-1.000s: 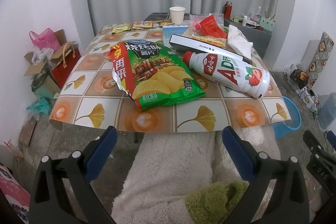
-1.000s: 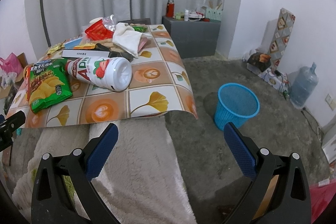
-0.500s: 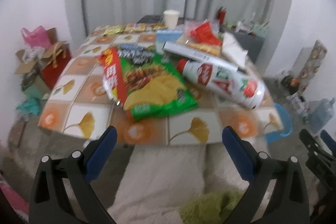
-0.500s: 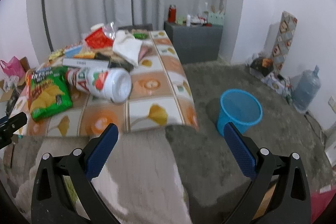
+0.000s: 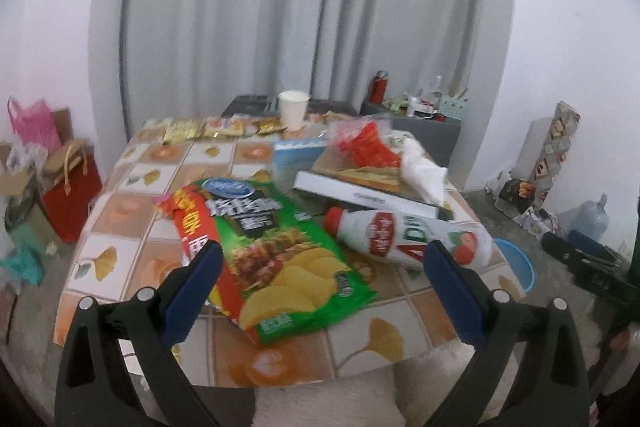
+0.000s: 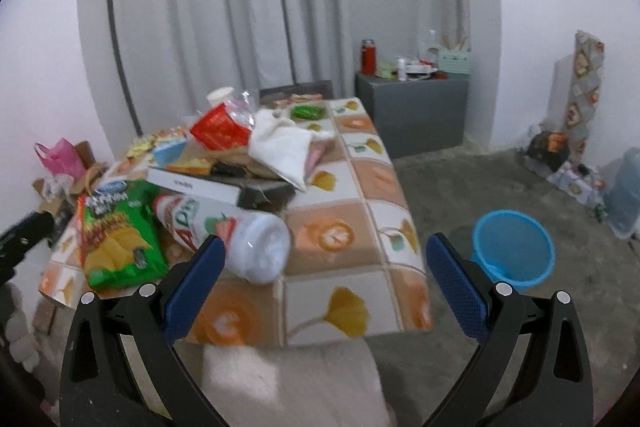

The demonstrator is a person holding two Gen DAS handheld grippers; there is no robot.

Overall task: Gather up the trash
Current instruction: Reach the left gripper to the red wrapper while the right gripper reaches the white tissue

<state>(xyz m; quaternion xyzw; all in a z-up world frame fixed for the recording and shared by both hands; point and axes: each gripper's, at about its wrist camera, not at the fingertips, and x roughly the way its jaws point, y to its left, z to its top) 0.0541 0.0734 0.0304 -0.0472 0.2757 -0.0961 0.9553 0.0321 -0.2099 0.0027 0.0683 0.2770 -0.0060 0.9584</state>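
Note:
A green chip bag (image 5: 276, 251) lies at the near edge of the tiled table (image 5: 132, 211), and my left gripper (image 5: 320, 269) hangs open just in front of it, nothing between its fingers. To the bag's right a white drink bottle (image 5: 404, 235) lies on its side. In the right wrist view the same bottle (image 6: 232, 231) and chip bag (image 6: 116, 239) show at the left, and my right gripper (image 6: 322, 267) is open over the table's near corner. A blue waste basket (image 6: 514, 247) stands on the floor to the right.
Further back on the table lie a long white box (image 5: 360, 193), a red wrapper (image 5: 366, 147), a white cloth (image 5: 420, 171), a paper cup (image 5: 293, 109) and small snack packets (image 5: 200, 127). Bags (image 5: 72, 183) stand on the floor at left. A grey cabinet (image 6: 416, 107) is behind.
Both grippers have risen and moved forward toward the table, so the table now fills more of each view. Both stay open and hold nothing.

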